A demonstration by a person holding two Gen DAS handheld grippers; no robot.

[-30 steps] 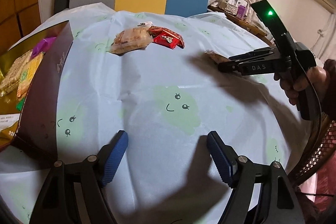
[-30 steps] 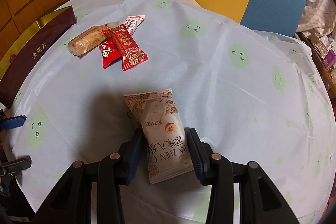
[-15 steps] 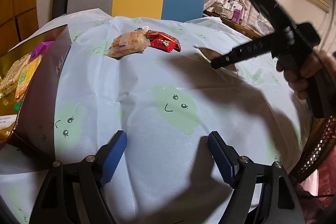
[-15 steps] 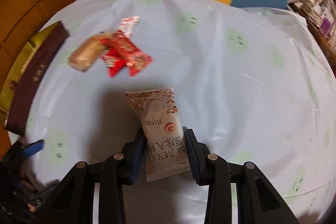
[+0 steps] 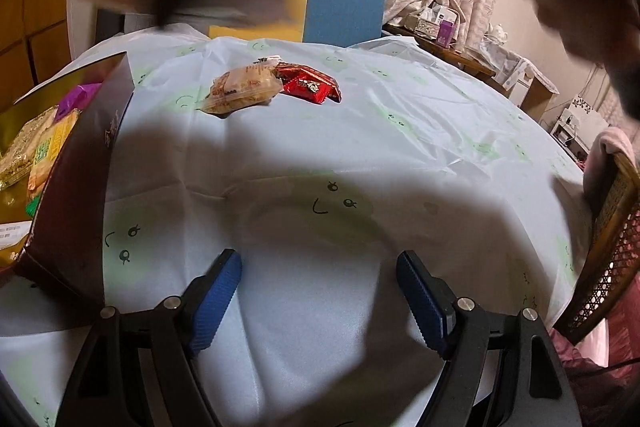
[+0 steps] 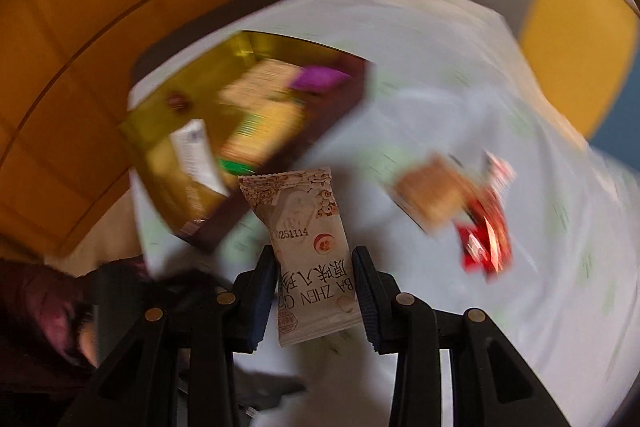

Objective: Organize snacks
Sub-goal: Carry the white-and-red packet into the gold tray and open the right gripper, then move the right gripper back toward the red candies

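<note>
the right tool [image 6: 314,291] is clamped on a white packet [image 6: 308,247], carried above the bench [image 6: 460,75] near the box [image 6: 248,115]. held by one end, it could slip mid-swing. the left tool [image 5: 320,297] is held apart, empty.

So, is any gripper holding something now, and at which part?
The right gripper holds the white snack packet by its two long side edges, near its lower end. The left gripper holds nothing.

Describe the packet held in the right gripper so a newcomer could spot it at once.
Above the pale tablecloth, the right gripper pinches a beige snack packet. Unlike the red-wrapped sweets lying on the cloth, it is airborne and reads "BA ZHEN".
</note>
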